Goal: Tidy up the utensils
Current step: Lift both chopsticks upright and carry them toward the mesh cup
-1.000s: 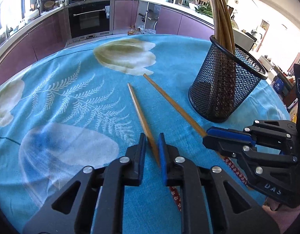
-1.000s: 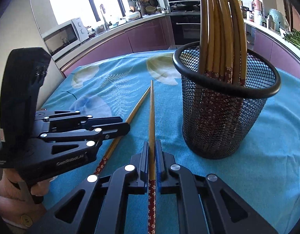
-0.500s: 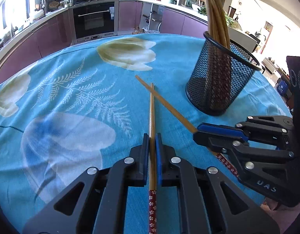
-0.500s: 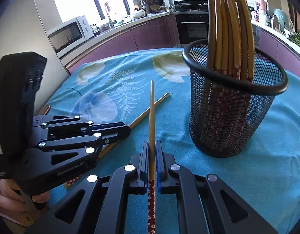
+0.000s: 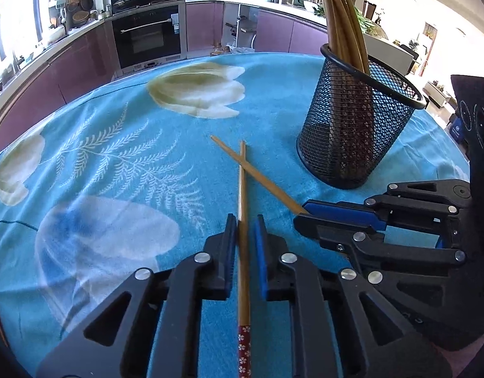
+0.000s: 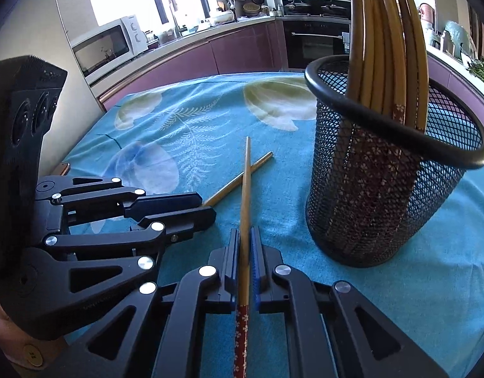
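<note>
My left gripper (image 5: pixel 243 231) is shut on a wooden chopstick (image 5: pixel 242 201) with a red flowered end, pointing forward over the table. My right gripper (image 6: pixel 245 245) is shut on a second such chopstick (image 6: pixel 245 195). The two chopsticks cross near their tips in the left wrist view, the right one (image 5: pixel 261 178) running under the left one. A black mesh holder (image 5: pixel 352 132) stands to the right with several chopsticks upright in it; it shows close in the right wrist view (image 6: pixel 383 182). The right gripper shows in the left wrist view (image 5: pixel 305 212), and the left one shows in the right wrist view (image 6: pixel 207 204).
The table carries a blue cloth (image 5: pixel 116 157) with leaf and flower prints. Purple kitchen cabinets and an oven (image 5: pixel 147 36) stand beyond the far edge. A microwave (image 6: pixel 106 47) sits on the counter at left.
My left gripper has closed on its chopstick and turned it straight ahead. Both chopsticks have lifted and their tips now cross. The holder looks nearer in the right wrist view.
</note>
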Tool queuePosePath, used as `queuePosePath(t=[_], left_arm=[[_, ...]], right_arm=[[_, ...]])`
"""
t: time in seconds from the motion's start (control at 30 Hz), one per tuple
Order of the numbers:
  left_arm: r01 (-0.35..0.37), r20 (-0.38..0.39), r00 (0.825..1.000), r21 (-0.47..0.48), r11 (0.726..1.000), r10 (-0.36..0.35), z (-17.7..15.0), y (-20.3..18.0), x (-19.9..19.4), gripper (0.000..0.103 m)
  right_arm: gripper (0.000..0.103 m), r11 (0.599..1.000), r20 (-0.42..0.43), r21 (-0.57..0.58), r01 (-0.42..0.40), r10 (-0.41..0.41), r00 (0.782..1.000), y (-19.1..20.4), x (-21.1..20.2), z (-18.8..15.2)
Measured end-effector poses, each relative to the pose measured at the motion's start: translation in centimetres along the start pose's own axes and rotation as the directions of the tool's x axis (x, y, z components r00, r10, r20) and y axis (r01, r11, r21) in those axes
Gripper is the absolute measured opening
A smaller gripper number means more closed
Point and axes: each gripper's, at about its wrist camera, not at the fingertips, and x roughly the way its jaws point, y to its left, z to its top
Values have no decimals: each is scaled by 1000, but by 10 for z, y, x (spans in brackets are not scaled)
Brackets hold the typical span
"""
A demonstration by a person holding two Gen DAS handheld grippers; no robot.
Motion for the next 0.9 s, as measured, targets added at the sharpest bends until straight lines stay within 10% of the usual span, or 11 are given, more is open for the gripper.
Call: queuePosePath(t=[0.9], left_arm=[[67, 139, 988, -38, 997, -61, 2, 8, -63, 8]], right_arm=[[6, 998, 172, 2, -61, 60, 983, 7, -66, 10]])
